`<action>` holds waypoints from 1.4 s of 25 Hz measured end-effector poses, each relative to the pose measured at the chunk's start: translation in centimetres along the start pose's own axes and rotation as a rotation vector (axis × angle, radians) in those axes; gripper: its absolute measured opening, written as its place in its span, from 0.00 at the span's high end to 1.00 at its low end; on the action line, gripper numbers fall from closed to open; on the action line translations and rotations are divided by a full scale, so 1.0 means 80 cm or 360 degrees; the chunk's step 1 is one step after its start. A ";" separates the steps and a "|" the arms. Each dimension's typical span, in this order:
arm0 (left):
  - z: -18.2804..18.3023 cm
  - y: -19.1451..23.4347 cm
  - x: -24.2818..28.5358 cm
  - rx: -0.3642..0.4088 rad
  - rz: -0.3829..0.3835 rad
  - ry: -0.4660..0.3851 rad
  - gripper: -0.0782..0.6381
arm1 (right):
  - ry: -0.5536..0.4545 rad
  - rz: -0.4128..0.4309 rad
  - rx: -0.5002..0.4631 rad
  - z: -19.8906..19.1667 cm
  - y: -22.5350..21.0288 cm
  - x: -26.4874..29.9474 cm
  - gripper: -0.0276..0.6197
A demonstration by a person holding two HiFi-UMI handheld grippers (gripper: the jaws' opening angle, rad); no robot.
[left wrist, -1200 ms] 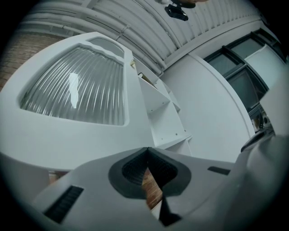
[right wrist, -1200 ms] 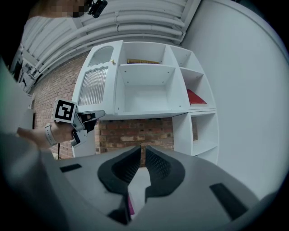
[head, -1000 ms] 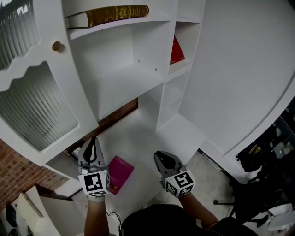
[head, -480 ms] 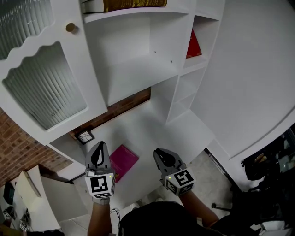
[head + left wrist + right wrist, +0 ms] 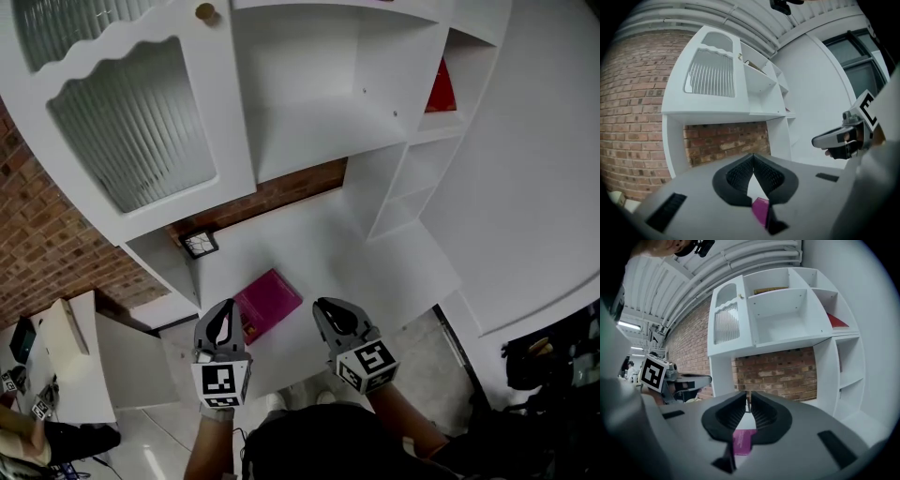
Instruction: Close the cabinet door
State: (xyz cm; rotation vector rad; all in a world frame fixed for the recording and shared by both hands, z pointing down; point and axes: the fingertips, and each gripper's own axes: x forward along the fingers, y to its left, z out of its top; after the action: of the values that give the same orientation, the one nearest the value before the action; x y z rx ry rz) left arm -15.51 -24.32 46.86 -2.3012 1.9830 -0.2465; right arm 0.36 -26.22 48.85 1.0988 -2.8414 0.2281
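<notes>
Red brick wall [image 5: 52,239] behind, pale glossy floor [image 5: 155,448] below, a dark-framed window [image 5: 862,63] to the right.

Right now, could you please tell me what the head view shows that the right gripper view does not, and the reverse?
Only the head view shows the right gripper from outside, with its black-and-white marker cube, and the person's forearms behind both grippers. Only the right gripper view shows the brown gilt-spined book lying on the top shelf and the white ceiling pipes. Both show the white ribbed-glass cabinet door, the red book, the flat magenta book, the red brick wall and the left gripper.
</notes>
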 end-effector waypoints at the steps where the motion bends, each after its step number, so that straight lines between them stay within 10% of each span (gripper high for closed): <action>1: -0.005 0.001 -0.007 -0.0008 0.0012 0.0016 0.88 | 0.0008 0.0022 -0.0004 -0.002 0.005 0.001 0.89; 35: -0.062 0.026 -0.113 -0.0173 0.0088 0.0125 0.88 | 0.0132 0.0330 -0.0210 -0.024 0.111 0.018 0.89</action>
State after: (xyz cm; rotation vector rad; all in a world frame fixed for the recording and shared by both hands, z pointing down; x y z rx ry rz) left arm -19.74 -15.53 50.83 -2.3312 2.1452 -0.2342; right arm -6.69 -20.37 49.96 0.7534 -2.8472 0.0948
